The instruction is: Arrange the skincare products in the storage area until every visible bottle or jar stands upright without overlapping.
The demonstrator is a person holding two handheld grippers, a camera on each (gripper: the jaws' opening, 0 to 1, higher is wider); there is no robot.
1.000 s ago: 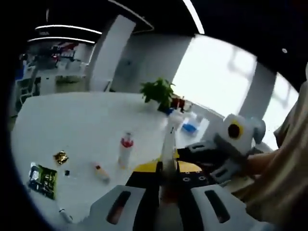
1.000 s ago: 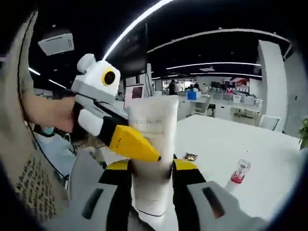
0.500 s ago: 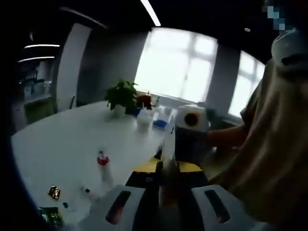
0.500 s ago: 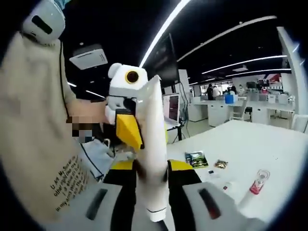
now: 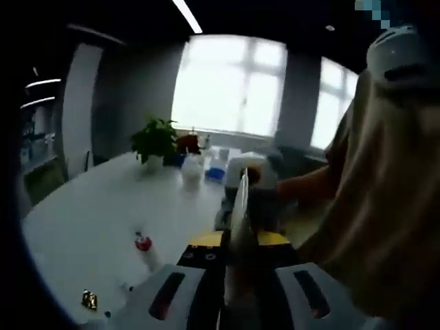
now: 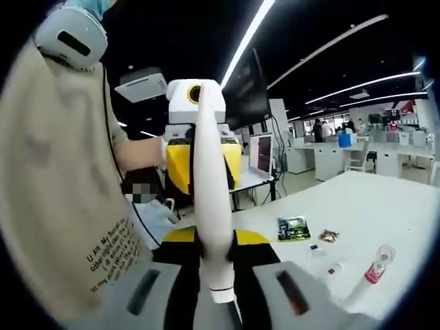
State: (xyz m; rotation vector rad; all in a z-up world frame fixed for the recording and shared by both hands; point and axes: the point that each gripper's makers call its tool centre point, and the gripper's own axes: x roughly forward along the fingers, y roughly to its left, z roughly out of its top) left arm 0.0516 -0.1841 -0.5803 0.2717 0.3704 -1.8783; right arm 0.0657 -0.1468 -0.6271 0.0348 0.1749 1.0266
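closest in the right gripper view, the right gripper has its jaws squeezed on the low end of a white tube. the tube stands up tall in the air, seen from its thin edge. the left gripper, yellow and white, sits right behind the tube near its top. i cannot tell from here if it touches.

in the left gripper view, the left gripper has the thin edge of the same white tube between its jaws, and they look closed on it. so both grippers seem to hold one tube, up off the table.

what could go wrong: if the two hands pull or twist different ways, the soft tube could bend, slip out and fall. if one lets go too soon, it could tip over when set down, since its base is small.

farther off, the left gripper view shows a small bottle with a red cap on the table, then a green plant and some bottles by the bright window.

the right gripper view shows other things: a red-topped bottle, a green packet and a small shiny wrapper on the table, with desks far behind. the person's beige shirt is at the side.
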